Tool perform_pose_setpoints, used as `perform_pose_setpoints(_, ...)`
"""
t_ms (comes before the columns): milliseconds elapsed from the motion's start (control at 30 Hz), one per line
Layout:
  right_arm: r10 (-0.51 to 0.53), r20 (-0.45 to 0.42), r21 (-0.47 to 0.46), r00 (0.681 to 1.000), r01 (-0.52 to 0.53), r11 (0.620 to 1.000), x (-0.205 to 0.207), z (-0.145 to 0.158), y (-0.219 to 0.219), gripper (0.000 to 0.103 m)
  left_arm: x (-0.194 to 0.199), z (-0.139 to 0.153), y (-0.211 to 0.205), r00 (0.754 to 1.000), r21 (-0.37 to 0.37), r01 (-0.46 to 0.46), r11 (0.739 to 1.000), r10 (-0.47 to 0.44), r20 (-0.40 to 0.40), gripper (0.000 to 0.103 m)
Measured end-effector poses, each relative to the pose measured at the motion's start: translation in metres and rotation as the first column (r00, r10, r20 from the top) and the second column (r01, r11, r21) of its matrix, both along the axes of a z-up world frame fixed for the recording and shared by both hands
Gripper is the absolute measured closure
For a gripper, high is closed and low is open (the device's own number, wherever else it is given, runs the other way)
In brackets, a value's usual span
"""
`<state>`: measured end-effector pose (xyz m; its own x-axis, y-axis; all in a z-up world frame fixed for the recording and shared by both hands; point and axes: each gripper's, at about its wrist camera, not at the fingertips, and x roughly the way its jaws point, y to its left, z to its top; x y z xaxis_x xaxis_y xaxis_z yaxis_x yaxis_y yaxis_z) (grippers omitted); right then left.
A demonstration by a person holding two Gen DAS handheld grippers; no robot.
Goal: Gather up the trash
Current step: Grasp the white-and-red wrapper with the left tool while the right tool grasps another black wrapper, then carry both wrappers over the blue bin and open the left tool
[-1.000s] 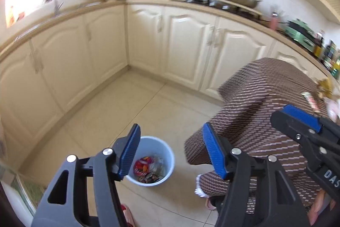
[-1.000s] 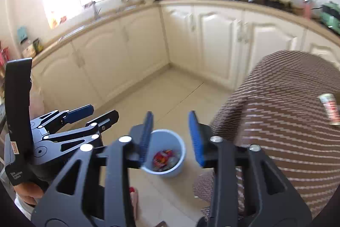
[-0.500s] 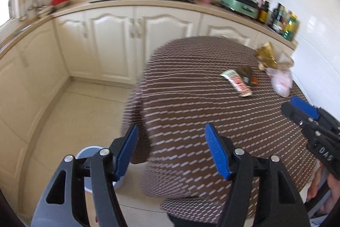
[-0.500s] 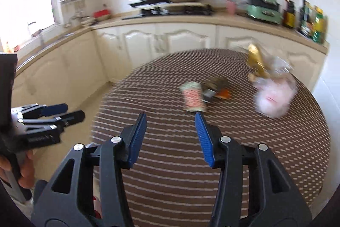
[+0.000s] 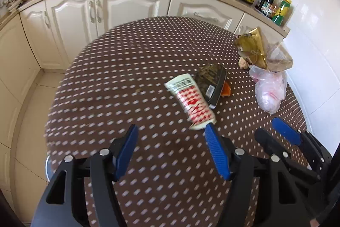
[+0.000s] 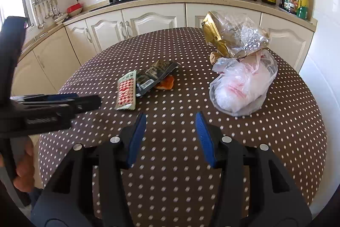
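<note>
Both tongs, left (image 5: pixel 170 150) and right (image 6: pixel 171 137): parted, holding nothing. Trash on my table (image 6: pixel 265 142), none yet gathered: red-checked wrapper (image 6: pixel 126 93) centre-left, dark packet (image 6: pixel 156 76) over an orange scrap (image 6: pixel 166 84), possibly food, pink bag (image 6: pixel 242 86) and gold wrapper (image 6: pixel 214 35) upper right.
</note>
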<state>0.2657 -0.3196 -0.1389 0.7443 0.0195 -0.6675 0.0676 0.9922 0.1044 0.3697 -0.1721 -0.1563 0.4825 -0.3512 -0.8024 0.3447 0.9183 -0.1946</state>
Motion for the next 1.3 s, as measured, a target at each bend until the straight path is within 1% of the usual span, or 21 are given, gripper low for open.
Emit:
perform_pose_setpoints(100, 0.000, -0.001, 0.003, 1.000, 0.000, 1.000, 0.009, 0.001, -0.007, 0.053, 0.013, -0.006, -0.019, 1.000, 0.033, 0.006, 0.999, -0.006, 0.000, 0.038)
perform_pose_setpoints(267, 0.004, -0.003, 0.000, 1.000, -0.004, 1.000, 0.019, 0.002, -0.012, 0.052, 0.034, -0.013, -0.033, 1.000, 0.047, -0.019, 0.999, 0.020, -0.005, 0.038)
perform_pose_setpoints(333, 0.009, -0.006, -0.002, 1.000, -0.009, 1.000, 0.024, 0.002, -0.012, 0.052, 0.043, -0.017, -0.036, 0.999, 0.045, -0.026, 0.999, 0.027, -0.019, 0.039)
perform_pose_setpoints(367, 0.011, -0.009, 0.000, 1.000, -0.011, 1.000, 0.025, 0.001, -0.012, 0.052, 0.045, -0.019, -0.036, 0.999, 0.047, -0.028, 0.999, 0.029, -0.020, 0.046)
perform_pose_setpoints(400, 0.015, -0.011, 0.002, 1.000, -0.015, 1.000, 0.027, 0.001, -0.011, 0.052, 0.044, -0.019, -0.038, 1.000, 0.060, -0.025, 0.998, 0.025, -0.001, 0.057)
perform_pose_setpoints(433, 0.018, -0.012, -0.001, 1.000, -0.018, 1.000, 0.028, 0.001, -0.010, 0.052, 0.043, -0.020, -0.040, 1.000, 0.084, -0.014, 0.996, 0.013, 0.016, 0.064)
perform_pose_setpoints(467, 0.020, -0.016, -0.005, 1.000, -0.020, 1.000, 0.030, 0.000, -0.009, 0.051, 0.043, -0.020, -0.041, 1.000, 0.089, -0.005, 0.996, 0.003, 0.026, 0.075)
perform_pose_setpoints(533, 0.025, -0.022, -0.003, 0.999, -0.025, 1.000, 0.033, 0.000, -0.006, 0.051, 0.041, -0.020, -0.037, 1.000, 0.073, 0.013, 0.997, -0.014, 0.025, 0.084)
perform_pose_setpoints(567, 0.031, -0.025, 0.002, 0.999, -0.030, 1.000, 0.035, 0.000, -0.004, 0.051, 0.041, -0.019, -0.031, 1.000, 0.042, 0.016, 0.999, -0.016, 0.015, 0.089)
perform_pose_setpoints(633, 0.045, -0.033, 0.012, 0.998, -0.044, 0.999, 0.040, 0.000, 0.001, 0.051, 0.039, -0.017, -0.020, 1.000, 0.005, 0.020, 1.000, -0.020, 0.009, 0.091)
perform_pose_setpoints(700, 0.056, -0.040, 0.016, 0.998, -0.055, 0.998, 0.046, -0.001, 0.008, 0.051, 0.038, -0.015, -0.009, 1.000, 0.002, 0.007, 1.000, -0.007, 0.020, 0.091)
perform_pose_setpoints(733, 0.058, -0.043, 0.014, 0.997, -0.058, 0.998, 0.049, -0.001, 0.011, 0.050, 0.038, -0.014, -0.002, 1.000, -0.013, 0.001, 1.000, 0.000, 0.017, 0.091)
perform_pose_setpoints(800, 0.061, -0.050, 0.018, 0.997, -0.061, 0.998, 0.058, -0.001, 0.018, 0.046, 0.036, -0.009, 0.011, 1.000, -0.038, -0.012, 0.999, 0.013, 0.024, 0.092)
perform_pose_setpoints(867, 0.047, -0.061, 0.019, 0.997, -0.046, 0.999, 0.070, -0.001, 0.023, 0.045, 0.035, -0.003, 0.024, 0.997, -0.039, -0.042, 0.998, 0.045, 0.055, 0.092)
perform_pose_setpoints(933, 0.031, -0.067, 0.022, 0.997, -0.030, 0.999, 0.083, -0.001, 0.025, 0.043, 0.036, 0.003, 0.038, 0.993, -0.036, -0.079, 0.996, 0.081, 0.087, 0.092)
perform_pose_setpoints(967, 0.016, -0.072, 0.018, 0.997, -0.015, 1.000, 0.090, -0.002, 0.025, 0.040, 0.037, 0.005, 0.043, 0.991, -0.039, -0.092, 0.995, 0.095, 0.094, 0.092)
perform_pose_setpoints(1033, -0.025, -0.089, 0.010, 0.996, 0.026, 1.000, 0.104, -0.004, 0.022, 0.040, 0.041, 0.008, 0.056, 0.988, -0.047, -0.116, 0.992, 0.120, 0.100, 0.092)
perform_pose_setpoints(1133, -0.060, -0.119, 0.055, 0.991, 0.067, 0.996, 0.125, -0.011, 0.011, 0.040, 0.045, 0.008, 0.069, 0.982, -0.043, -0.148, 0.988, 0.152, 0.109, 0.092)
perform_pose_setpoints(1200, -0.046, -0.128, 0.109, 0.991, 0.060, 0.992, 0.134, -0.016, 0.008, 0.041, 0.049, 0.006, 0.078, 0.981, -0.047, -0.162, 0.986, 0.166, 0.103, 0.092)
perform_pose_setpoints(1233, -0.041, -0.137, 0.116, 0.990, 0.057, 0.992, 0.138, -0.019, 0.008, 0.041, 0.050, 0.005, 0.081, 0.980, -0.047, -0.168, 0.985, 0.172, 0.103, 0.092)
perform_pose_setpoints(1300, -0.025, -0.137, 0.090, 0.990, 0.037, 0.995, 0.142, -0.021, 0.015, 0.057, 0.051, 0.004, 0.087, 0.978, -0.044, -0.177, 0.983, 0.181, 0.103, 0.092)
